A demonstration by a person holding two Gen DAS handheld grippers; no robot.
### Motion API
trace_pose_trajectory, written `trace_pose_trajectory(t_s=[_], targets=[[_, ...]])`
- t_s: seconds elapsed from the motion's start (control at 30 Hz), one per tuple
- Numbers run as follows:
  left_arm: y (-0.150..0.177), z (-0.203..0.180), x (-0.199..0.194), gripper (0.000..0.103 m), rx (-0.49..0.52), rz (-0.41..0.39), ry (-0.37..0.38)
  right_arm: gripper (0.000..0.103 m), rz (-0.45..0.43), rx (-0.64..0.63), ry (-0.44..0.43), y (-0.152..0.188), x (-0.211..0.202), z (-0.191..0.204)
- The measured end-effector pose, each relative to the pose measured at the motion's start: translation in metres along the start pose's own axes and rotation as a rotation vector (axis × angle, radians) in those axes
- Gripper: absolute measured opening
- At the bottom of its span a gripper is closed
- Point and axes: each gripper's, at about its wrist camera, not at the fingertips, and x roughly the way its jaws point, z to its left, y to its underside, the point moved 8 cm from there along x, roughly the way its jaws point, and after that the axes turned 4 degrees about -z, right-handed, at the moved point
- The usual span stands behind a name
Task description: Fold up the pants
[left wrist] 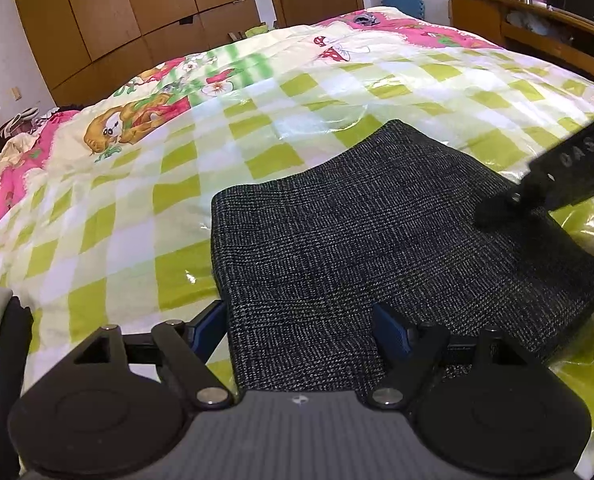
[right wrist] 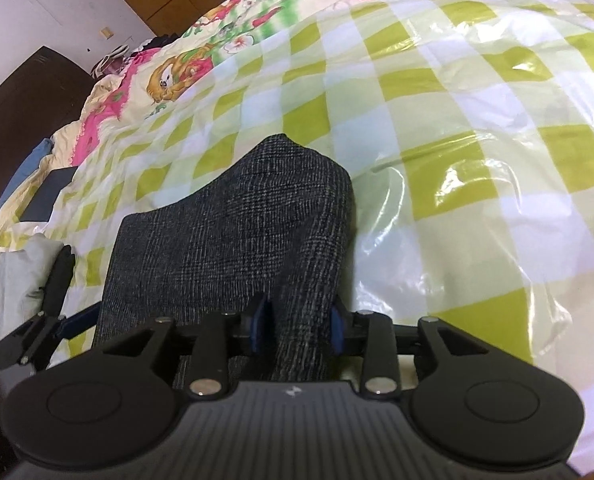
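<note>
Two grippers work folded dark pants (left wrist: 377, 232) on a checkered bedspread (left wrist: 137, 184): left gripper (left wrist: 301, 320) spread wide across the near edge, right gripper (right wrist: 297, 330) pinching a fabric ridge.

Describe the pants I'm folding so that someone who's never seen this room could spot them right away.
Start at the big bed under the green-and-white checkered plastic sheet. Near its closest edge lies a dark grey woven plaid pair of pants, folded into a compact, roughly rectangular bundle. It is the only dark textured fabric on that glossy checkered surface, with the left gripper open around its near edge and the right gripper pinching a ridge of it.
</note>
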Motion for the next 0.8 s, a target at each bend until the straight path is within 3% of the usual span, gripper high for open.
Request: trace_pose_trajectory(t_s=[0.13, 0.27, 0.7, 0.8], targets=[[-0.004, 0.005, -0.001, 0.091, 0.001, -0.009, -0.020, 0.037, -0.011, 0.022, -0.016, 0.008, -0.009, -0.002], [-0.011, 0.012, 0.001, 0.091, -0.020, -0.024, -0.041, 0.045, -0.010, 0.042, -0.050, 0.016, -0.013, -0.002], [-0.002, 0.020, 0.010, 0.095, -0.023, -0.009, -0.048, 0.050, 0.027, 0.185, -0.203, 0.045, -0.026, -0.015], [-0.003, 0.021, 0.014, 0.096, -0.072, 0.018, -0.038, 0.048, 0.021, 0.213, -0.197, 0.050, -0.026, -0.015]])
